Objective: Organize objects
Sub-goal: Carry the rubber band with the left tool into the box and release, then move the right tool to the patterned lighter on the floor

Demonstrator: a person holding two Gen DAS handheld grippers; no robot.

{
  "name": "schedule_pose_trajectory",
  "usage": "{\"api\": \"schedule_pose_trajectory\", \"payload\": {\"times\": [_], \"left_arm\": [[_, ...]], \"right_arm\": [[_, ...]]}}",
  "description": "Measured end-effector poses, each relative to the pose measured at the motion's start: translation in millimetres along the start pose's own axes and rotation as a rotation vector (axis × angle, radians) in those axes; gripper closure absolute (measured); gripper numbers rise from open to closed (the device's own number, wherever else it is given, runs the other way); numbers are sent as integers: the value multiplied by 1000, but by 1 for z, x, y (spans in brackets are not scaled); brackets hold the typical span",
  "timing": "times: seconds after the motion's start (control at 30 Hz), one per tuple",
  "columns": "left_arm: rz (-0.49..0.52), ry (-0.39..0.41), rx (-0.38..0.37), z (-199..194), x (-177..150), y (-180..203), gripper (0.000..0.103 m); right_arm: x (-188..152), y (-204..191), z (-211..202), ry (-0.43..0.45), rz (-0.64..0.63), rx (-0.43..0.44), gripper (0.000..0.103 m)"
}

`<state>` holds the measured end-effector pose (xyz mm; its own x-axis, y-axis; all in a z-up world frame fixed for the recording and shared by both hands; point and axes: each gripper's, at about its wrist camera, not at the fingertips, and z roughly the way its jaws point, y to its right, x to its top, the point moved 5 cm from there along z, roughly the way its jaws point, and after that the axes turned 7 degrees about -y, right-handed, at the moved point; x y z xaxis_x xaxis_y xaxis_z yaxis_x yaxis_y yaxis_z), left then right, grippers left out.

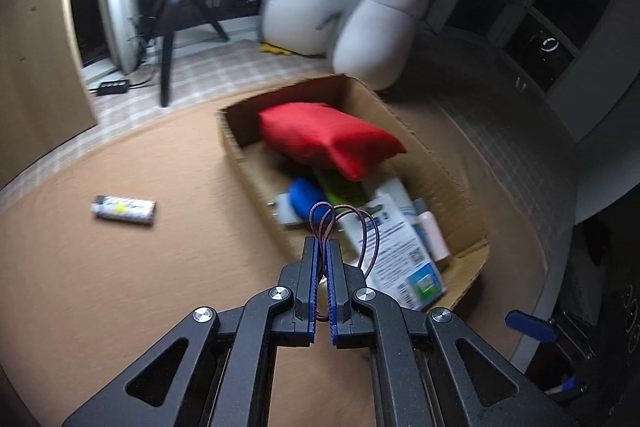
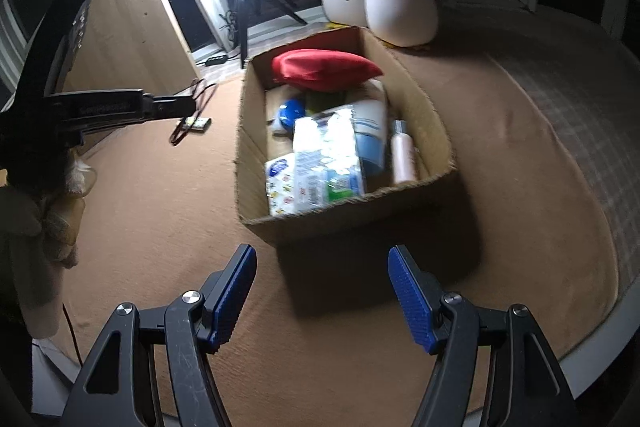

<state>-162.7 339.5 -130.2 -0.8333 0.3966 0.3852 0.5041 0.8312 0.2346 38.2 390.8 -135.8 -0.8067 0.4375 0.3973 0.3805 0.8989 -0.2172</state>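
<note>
My left gripper [image 1: 323,243] is shut on a looped dark red cord [image 1: 347,223] and holds it above the near left wall of an open cardboard box [image 1: 244,163]. The box holds a red pouch [image 1: 328,137], a blue round item [image 1: 306,197], a white and blue carton [image 1: 396,251] and a pink bottle [image 1: 434,233]. In the right wrist view the left gripper [image 2: 192,105] shows from the side with the cord [image 2: 188,123] hanging, left of the box [image 2: 340,215]. My right gripper [image 2: 322,293] is open and empty, in front of the box.
A small white packet [image 1: 123,209] lies on the brown cloth left of the box; it also shows in the right wrist view [image 2: 198,123]. Two plush penguins [image 1: 340,7] stand behind the box. A ring light on a tripod [image 1: 168,39] stands at the back left.
</note>
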Motion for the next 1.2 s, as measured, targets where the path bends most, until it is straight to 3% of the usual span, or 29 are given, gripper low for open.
{"api": "schedule_pose_trajectory", "payload": {"times": [0.3,0.33,0.37,0.43,0.83,1.2], "left_arm": [[35,-26,-1,21,8,23,98],[38,-30,-7,22,8,24,89],[37,-34,-6,22,8,24,63],[29,-13,8,19,8,23,28],[-21,41,50,-15,-8,-12,28],[-178,51,168,-68,-94,-106,28]], "right_arm": [[-12,30,-8,-5,58,-21,38],[-13,32,-8,-7,60,-22,38],[-14,33,-8,-8,61,-22,38],[-15,33,-9,-10,60,-19,38],[-13,22,-8,-20,43,13,38],[11,-35,-1,-26,-83,81,38]]}}
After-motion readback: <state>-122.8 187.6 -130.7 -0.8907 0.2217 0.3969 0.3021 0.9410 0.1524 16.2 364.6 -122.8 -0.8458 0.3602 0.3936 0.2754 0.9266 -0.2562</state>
